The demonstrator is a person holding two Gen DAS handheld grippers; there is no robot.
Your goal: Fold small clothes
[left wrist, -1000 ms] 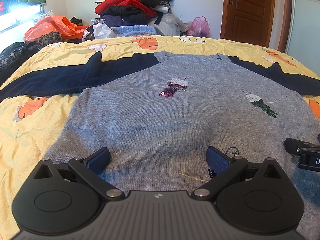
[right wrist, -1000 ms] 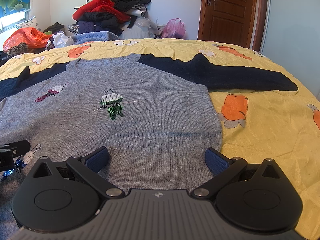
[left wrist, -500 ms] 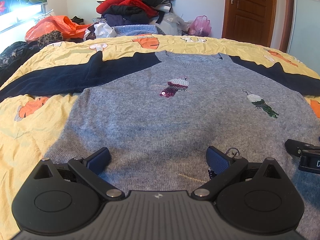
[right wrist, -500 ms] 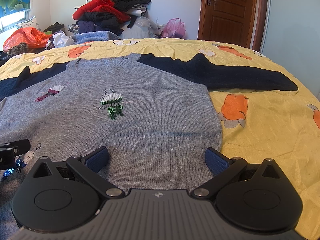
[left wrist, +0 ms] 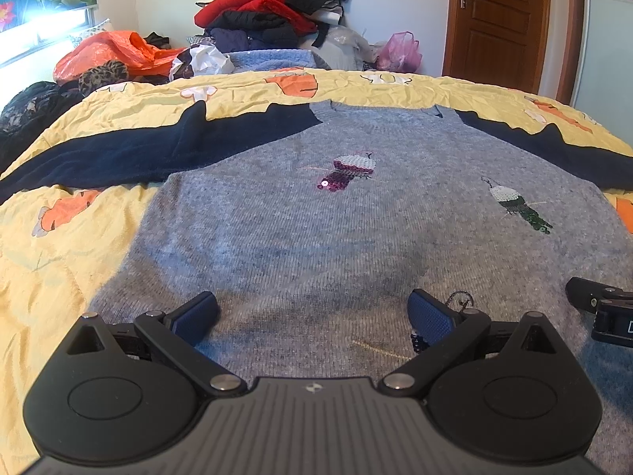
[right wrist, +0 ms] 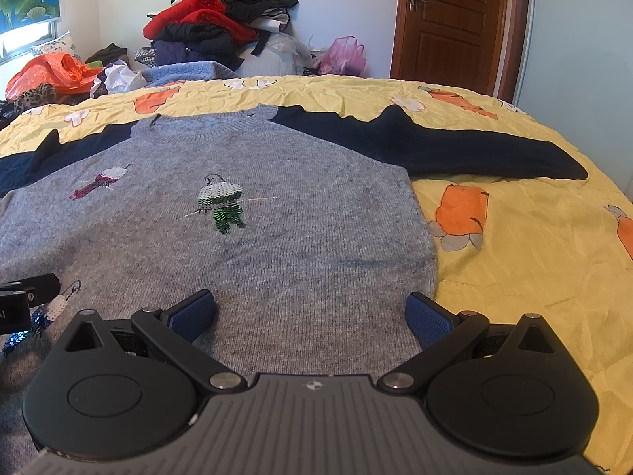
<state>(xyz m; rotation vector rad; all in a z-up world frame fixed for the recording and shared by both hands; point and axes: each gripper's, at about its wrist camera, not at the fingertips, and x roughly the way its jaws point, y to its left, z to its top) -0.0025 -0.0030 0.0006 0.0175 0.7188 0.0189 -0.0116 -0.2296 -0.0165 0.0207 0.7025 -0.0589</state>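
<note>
A grey knit sweater (left wrist: pixel 316 229) with navy sleeves and sequin birds lies flat, front up, on the yellow bedspread; it also shows in the right wrist view (right wrist: pixel 257 245). Its left sleeve (left wrist: pixel 118 154) and right sleeve (right wrist: pixel 455 150) are spread outward. My left gripper (left wrist: pixel 312 312) is open and empty, low over the sweater's hem at its left half. My right gripper (right wrist: pixel 310 312) is open and empty over the hem near the sweater's right edge. The right gripper's tip shows in the left wrist view (left wrist: pixel 593 301).
The yellow bedspread (right wrist: pixel 534 261) with orange prints covers the bed. A pile of clothes (left wrist: pixel 273 12) and an orange bag (left wrist: pixel 114 55) sit at the bed's far side. A wooden door (right wrist: pixel 455 19) stands at the back right.
</note>
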